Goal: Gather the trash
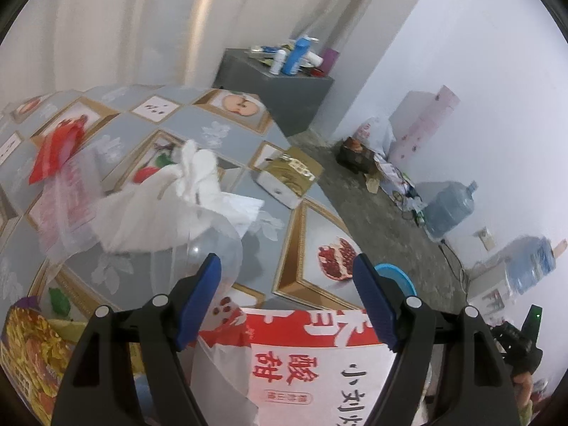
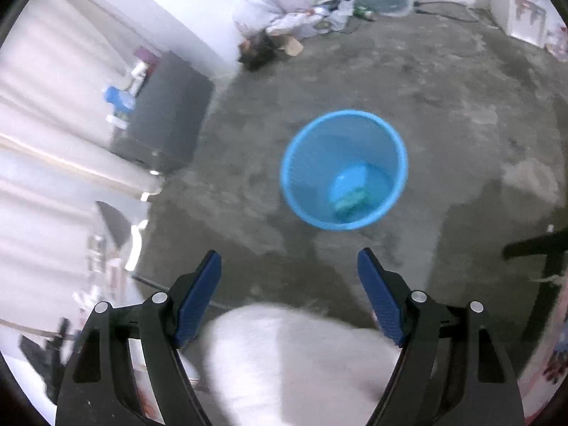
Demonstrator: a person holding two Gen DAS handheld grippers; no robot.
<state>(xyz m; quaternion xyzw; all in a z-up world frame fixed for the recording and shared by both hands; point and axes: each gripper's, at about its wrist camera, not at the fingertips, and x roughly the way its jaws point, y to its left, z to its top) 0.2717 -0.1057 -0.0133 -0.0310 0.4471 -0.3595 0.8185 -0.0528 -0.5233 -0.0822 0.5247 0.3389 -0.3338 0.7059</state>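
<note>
Above the blue bin (image 2: 343,170) — right claw (image 2: 289,296) tilted steeply downward, wide, empty — left claw (image 1: 287,296) likewise wide over the table (image 1: 220,142).

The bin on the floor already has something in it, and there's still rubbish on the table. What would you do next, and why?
Probably ease the open left gripper forward to the crumpled white tissue on the table: nothing sits between its fingers, and the blue bin stands ready.
</note>
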